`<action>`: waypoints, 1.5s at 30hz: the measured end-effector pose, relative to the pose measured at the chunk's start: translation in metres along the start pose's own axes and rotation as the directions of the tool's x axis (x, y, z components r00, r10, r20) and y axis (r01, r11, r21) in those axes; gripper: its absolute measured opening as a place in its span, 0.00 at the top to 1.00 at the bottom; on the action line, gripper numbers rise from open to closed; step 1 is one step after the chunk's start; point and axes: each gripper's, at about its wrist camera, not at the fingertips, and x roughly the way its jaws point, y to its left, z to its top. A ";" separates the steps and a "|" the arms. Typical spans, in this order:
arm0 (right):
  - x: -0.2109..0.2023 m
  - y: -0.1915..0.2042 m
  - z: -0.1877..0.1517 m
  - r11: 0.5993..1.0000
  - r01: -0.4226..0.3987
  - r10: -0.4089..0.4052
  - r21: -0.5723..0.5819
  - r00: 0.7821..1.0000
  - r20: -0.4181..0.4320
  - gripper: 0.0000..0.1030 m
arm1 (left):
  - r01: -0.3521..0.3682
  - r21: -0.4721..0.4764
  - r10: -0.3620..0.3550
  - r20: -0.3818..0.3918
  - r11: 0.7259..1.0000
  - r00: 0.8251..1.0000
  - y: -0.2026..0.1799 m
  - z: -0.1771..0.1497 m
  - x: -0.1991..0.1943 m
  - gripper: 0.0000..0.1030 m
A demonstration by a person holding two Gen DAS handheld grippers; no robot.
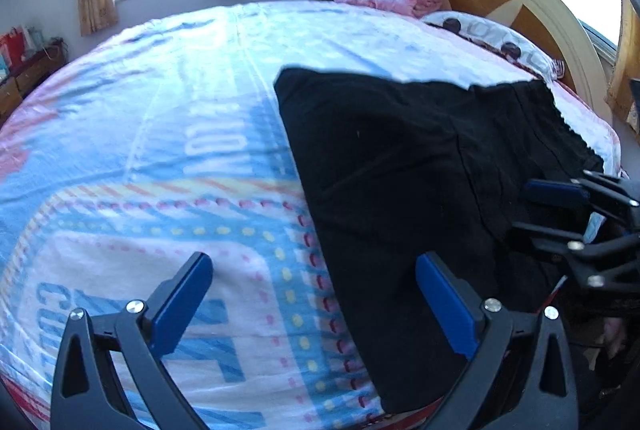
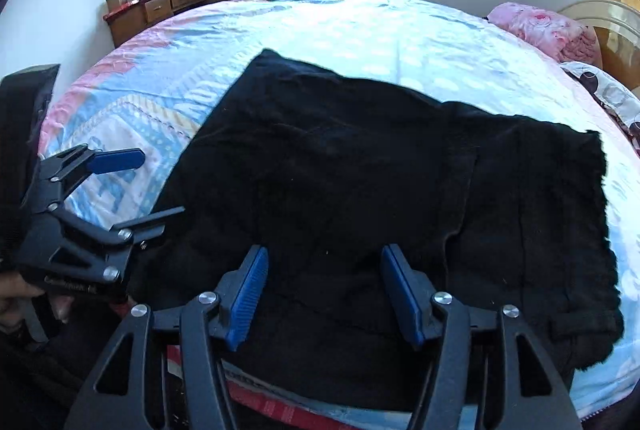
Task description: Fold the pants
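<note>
Lying flat on the bed [image 2: 360, 30], black pants [image 2: 340, 170] sit at its near edge, partly folded. Both grippers, left [image 1: 314, 304] and right [image 2: 324, 294], hover over the pants, released and empty. Risk: pinching only the top layer would drag the fold askew.

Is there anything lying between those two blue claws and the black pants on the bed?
Nothing visible. The black pants lie flat on the bed cover, with both the right gripper and the left gripper open just above them, holding nothing.
</note>
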 end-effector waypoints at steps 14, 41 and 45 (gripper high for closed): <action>-0.037 -0.049 -0.015 0.995 0.027 -0.029 0.096 0.999 0.019 0.34 | 0.019 0.070 -0.019 -0.005 0.997 1.000 -0.014 0.016 0.011 0.00; -0.018 -0.173 -0.009 0.870 -0.148 0.139 0.470 0.989 0.054 0.72 | 0.218 -0.035 -0.219 -0.020 0.975 0.976 -0.001 0.047 0.042 0.36; -0.025 -0.170 -0.008 0.876 -0.154 0.131 0.457 0.988 0.082 0.83 | 0.254 -0.042 -0.254 0.001 0.966 0.967 -0.004 0.050 0.034 0.76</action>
